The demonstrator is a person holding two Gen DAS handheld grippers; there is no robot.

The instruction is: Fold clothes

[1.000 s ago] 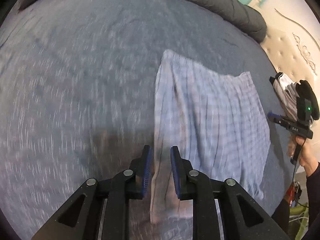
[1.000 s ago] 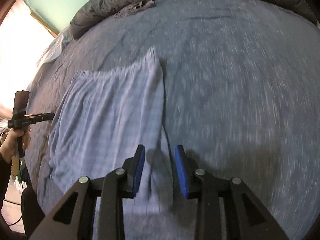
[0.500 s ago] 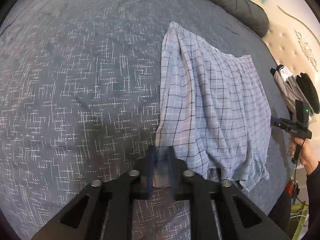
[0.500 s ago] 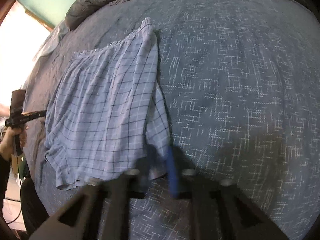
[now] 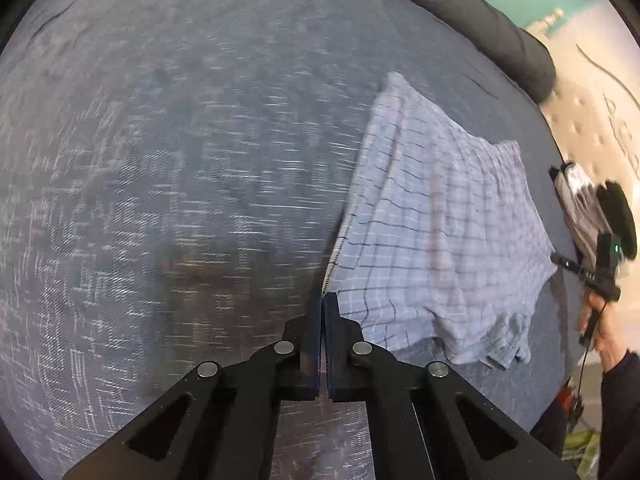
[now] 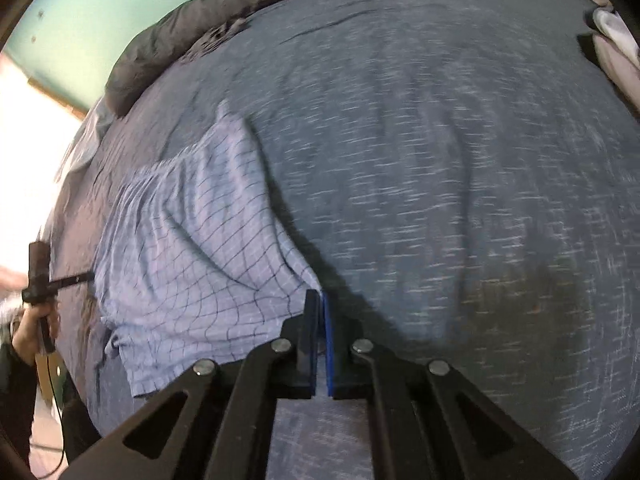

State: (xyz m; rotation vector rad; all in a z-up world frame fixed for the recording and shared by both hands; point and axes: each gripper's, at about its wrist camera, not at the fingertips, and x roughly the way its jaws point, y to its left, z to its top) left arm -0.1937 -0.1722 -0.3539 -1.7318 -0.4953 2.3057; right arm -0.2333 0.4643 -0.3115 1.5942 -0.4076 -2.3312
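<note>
The checked shorts [image 5: 436, 216] are spread on the blue bedcover [image 5: 180, 160]. One near corner is pinched in the clenched left gripper [image 5: 323, 300], cloth rising straight from its tips. The opposite near corner is clamped in the right gripper [image 6: 321, 300], likewise closed on cloth.

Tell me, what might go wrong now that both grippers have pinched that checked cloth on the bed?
1. Each gripper, left and right, seems to hold only a thin edge of the checked cloth, so a corner could slip out when lifted.
2. The cloth already lies bunched and creased near its lower hem, so a fold may come out uneven.
3. The pads sit close to the bedspread and might have caught it too.
</note>
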